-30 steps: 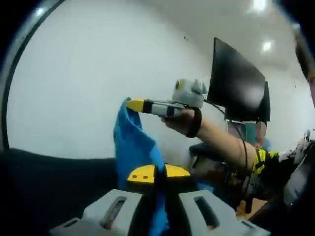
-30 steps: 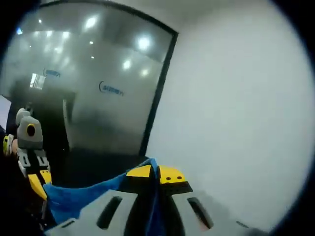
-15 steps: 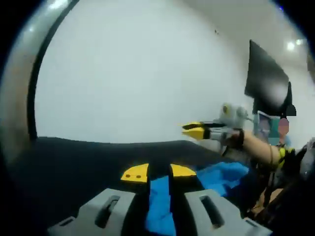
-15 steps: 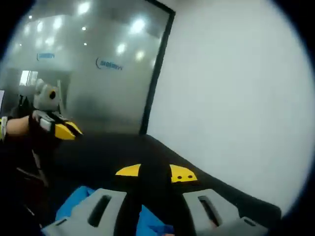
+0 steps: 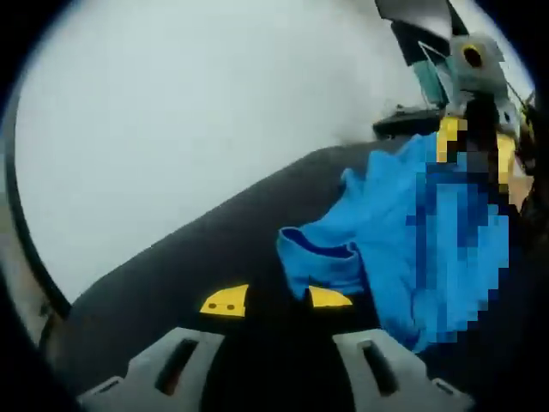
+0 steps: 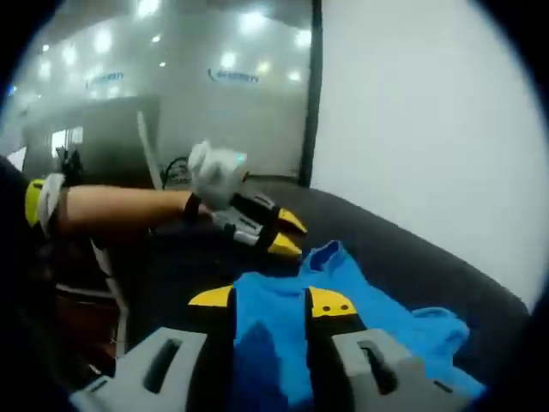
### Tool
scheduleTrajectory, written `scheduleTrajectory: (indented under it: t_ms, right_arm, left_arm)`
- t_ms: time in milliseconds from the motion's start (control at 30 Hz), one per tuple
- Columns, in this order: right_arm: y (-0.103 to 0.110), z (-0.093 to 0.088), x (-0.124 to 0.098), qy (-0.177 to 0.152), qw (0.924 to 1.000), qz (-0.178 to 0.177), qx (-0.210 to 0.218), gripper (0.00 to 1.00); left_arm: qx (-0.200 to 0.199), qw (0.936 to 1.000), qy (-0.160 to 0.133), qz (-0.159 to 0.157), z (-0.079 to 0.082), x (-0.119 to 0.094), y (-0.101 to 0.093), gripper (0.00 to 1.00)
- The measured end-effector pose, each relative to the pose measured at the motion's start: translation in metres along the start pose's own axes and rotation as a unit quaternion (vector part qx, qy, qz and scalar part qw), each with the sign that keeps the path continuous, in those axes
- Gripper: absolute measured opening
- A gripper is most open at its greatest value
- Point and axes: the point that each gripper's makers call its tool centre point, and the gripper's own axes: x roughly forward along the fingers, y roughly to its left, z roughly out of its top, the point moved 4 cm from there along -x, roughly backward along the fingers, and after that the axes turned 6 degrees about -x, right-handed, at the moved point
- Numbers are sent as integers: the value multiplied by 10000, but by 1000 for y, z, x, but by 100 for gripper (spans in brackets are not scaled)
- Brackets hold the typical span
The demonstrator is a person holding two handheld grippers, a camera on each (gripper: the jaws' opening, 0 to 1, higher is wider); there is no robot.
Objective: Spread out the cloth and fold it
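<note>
while my left gripper stood with its jaws parted and nothing between them, the blue cloth lay bunched just ahead of its yellow tips, on the dark table, spreading away toward the right of the left gripper view. my right gripper also had its jaws apart, with cloth showing in the gap between and beyond the tips; i could not tell whether the tips touched it, but they were not pinching it. in the right gripper view my left gripper hovered just past the far edge of the heap. i judged this to be the spreading step, hardly begun: the cloth sat crumpled with folds and a rolled hem, no corners laid flat. the next move called for finding two corners or an edge, closing one gripper on each, and drawing them apart across the table.
</note>
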Motion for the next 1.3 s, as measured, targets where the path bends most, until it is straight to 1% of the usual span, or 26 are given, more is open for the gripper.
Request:
scheduleTrajectory:
  t_ms: [67,133,167,200,233,267,300,333,367,400,433,500,533,567,600,667,733,767,800,867,933,1000,1033,1100,1200,1300]
  right_arm:
    - [16,-3,12,23,9999,110,16,30]
    - [28,-4,22,119,9996,247,-114,34]
    - [33,-7,27,222,9988,316,-313,34]
    - [31,-8,33,295,9981,261,-465,34]
    - [30,-8,36,309,9981,176,-503,32]
    - [29,-8,42,321,9981,104,-510,31]
    - [27,-9,48,356,9981,51,-504,31]
    - [23,-15,53,564,9970,-53,-519,28]
    - [22,-19,54,622,9967,-104,-514,26]
    - [22,-15,56,423,9987,-153,-231,23]
    - [23,-19,54,586,9980,-136,-173,16]
    - [22,-21,46,538,9983,-114,-184,7]
    - [21,-23,41,611,9976,-53,-320,2]
    - [20,-22,33,586,9979,25,-290,1]
    - [24,-21,25,552,9980,304,-80,1]
    - [27,-15,5,308,9964,602,513,1]
    - [20,-7,-11,53,9927,676,994,1]
    - [17,-3,-19,-46,9917,684,1090,1]
    - [13,1,-28,-157,9912,645,1143,1]
    - [9,7,-46,-317,9912,605,1137,1]
    - [9,12,-61,-425,9922,540,1039,1]
    - [10,15,-74,-504,9939,435,876,1]
    - [10,17,-80,-555,9948,390,765,1]
    - [11,19,-89,-588,9959,320,607,1]
    - [12,20,-97,-661,9956,321,577,1]
    - [11,20,-102,-732,9944,337,685,1]
  left_arm:
    - [-108,9997,-171,124,-3,4,5,25]
    - [-511,9977,-439,38,-12,7,6,25]
    - [-821,9955,-482,1,-24,8,8,24]
    - [-900,9953,-338,67,-32,7,10,25]
    - [-374,9991,-146,128,-28,3,12,25]
    - [-440,9975,-543,85,-19,2,10,24]
    - [-685,9953,-685,-37,-17,3,6,24]
    - [-641,9968,-484,-63,-21,4,6,25]
    - [-503,9980,-391,43,-24,5,8,25]
    - [-427,9982,-412,73,-23,6,8,25]
    - [-396,9984,-416,14,-23,6,4,25]
    - [-360,9984,-423,-38,-22,4,2,25]
    - [-353,9984,-436,-54,-22,4,2,25]
    - [-348,9983,-468,-85,-21,4,1,25]
    - [-355,9979,-516,-137,-19,3,0,25]
    - [-340,9974,-586,-255,-16,2,-4,27]
    - [-237,9951,-760,-585,-10,1,-14,34]
    - [-269,9926,-861,-810,-7,0,-22,38]
    - [-318,9915,-885,-902,-6,0,-25,39]
    - [-226,9926,-778,-900,-9,2,-28,41]
    - [174,9949,-576,-806,-14,5,-29,46]
    - [447,9946,-468,-806,-18,7,-31,53]
    - [373,9942,-594,-815,-15,7,-32,55]
    - [434,9931,-683,-851,-11,5,-32,61]
    - [735,9904,-747,-905,-8,4,-37,72]
    - [1023,9883,-686,-895,-8,-1,-44,72]
